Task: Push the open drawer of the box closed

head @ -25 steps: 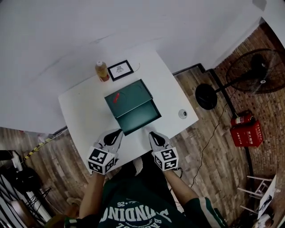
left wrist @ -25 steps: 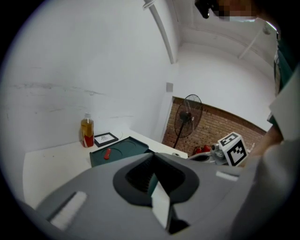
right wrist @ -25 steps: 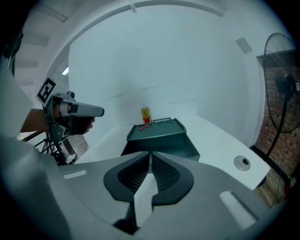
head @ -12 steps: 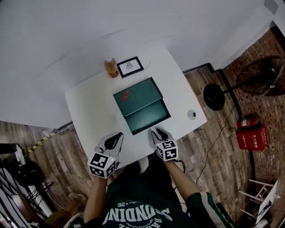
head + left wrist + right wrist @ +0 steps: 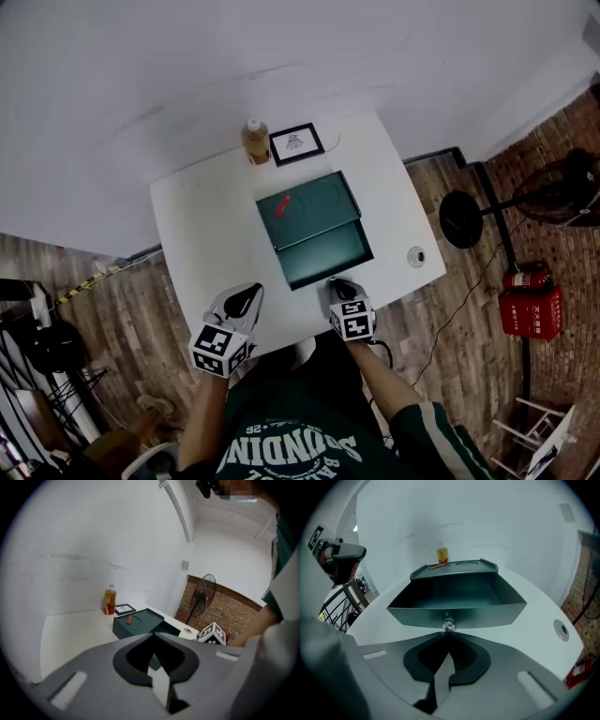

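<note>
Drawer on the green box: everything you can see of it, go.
The drawer is dark green, metal-looking, an open-topped tray with thin walls and a small clear knob mid-front. It looks empty and is pulled well out of the box toward the person, level over the white table. The right gripper, jaws together, sits at the knob; contact is unclear.
</note>
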Demonstrator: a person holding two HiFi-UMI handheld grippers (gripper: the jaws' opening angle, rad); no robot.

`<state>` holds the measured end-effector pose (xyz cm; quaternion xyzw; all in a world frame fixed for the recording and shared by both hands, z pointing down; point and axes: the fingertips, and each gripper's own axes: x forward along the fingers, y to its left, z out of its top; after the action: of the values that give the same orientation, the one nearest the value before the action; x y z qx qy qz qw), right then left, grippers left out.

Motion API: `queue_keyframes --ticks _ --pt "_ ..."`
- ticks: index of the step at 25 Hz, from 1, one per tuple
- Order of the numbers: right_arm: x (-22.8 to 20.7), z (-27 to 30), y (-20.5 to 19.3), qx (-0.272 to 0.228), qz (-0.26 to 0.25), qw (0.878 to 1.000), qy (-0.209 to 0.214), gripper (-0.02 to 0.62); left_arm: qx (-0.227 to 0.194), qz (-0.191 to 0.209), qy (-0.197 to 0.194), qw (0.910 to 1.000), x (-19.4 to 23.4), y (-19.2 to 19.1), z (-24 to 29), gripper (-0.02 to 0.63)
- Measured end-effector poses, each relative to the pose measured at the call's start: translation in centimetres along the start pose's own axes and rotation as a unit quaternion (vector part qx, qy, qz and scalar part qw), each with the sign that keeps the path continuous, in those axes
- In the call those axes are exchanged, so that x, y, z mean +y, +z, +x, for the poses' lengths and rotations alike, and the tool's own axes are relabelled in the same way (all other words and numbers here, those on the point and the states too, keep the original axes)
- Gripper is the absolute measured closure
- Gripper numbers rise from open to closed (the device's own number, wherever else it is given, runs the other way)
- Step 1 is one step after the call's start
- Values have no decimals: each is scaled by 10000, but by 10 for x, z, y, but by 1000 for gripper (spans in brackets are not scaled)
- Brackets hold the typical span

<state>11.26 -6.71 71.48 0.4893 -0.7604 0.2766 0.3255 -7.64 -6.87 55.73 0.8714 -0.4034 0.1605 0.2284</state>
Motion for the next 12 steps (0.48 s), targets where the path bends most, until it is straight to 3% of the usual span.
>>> queue_keyframes --ticks 12 --pt "-8 7 20 -178 44 9998 43 594 17 -113 49 9999 8 -3 5 552"
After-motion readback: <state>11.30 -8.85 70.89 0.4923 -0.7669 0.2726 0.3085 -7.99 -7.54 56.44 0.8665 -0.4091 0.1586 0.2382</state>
